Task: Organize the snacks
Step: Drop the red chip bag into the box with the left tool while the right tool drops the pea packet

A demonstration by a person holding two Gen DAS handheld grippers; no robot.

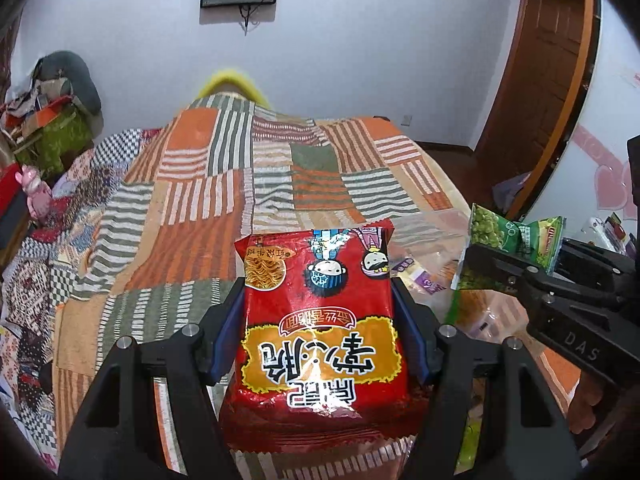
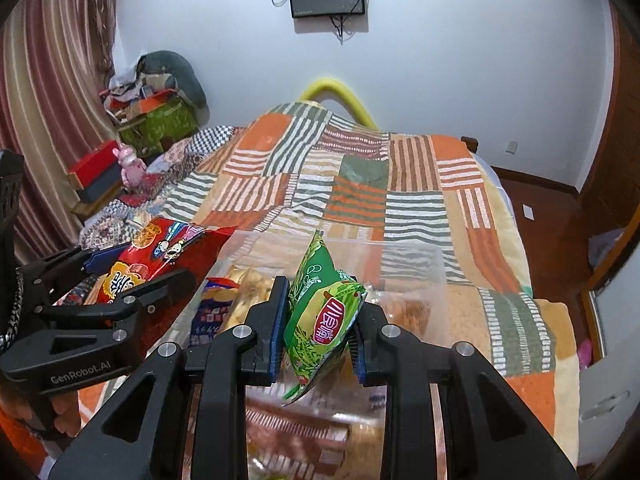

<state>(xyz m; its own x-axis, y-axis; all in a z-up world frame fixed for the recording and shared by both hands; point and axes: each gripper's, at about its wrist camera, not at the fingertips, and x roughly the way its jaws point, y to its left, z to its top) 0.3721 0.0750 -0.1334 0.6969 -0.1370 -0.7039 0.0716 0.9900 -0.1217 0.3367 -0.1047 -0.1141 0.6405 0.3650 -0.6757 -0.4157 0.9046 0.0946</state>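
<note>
The left gripper (image 1: 320,320) clenched a red noodle packet (image 1: 320,320) at lower centre; the right gripper (image 2: 318,324) grasped a green snack bag (image 2: 320,320). Both probably hung over the clear bin (image 2: 404,252), so each should be lowered inside before letting go.

Red and green snack packets over a patchwork bedspread of orange, green and cream stripes.
The red noodle packet (image 1: 320,336) bears a yellow panel with dark lettering and small cartoon figures in blue and purple. The green snack bag (image 2: 324,320) is leaf-patterned with a red oval label. Both grippers, left gripper (image 1: 320,300) and right gripper (image 2: 320,320), are black with blue pads (image 2: 279,320). The bedspread (image 1: 224,200) mixes striped and plain squares. The wall (image 1: 360,60) is white, the curtain (image 2: 44,100) striped maroon and cream.
</note>
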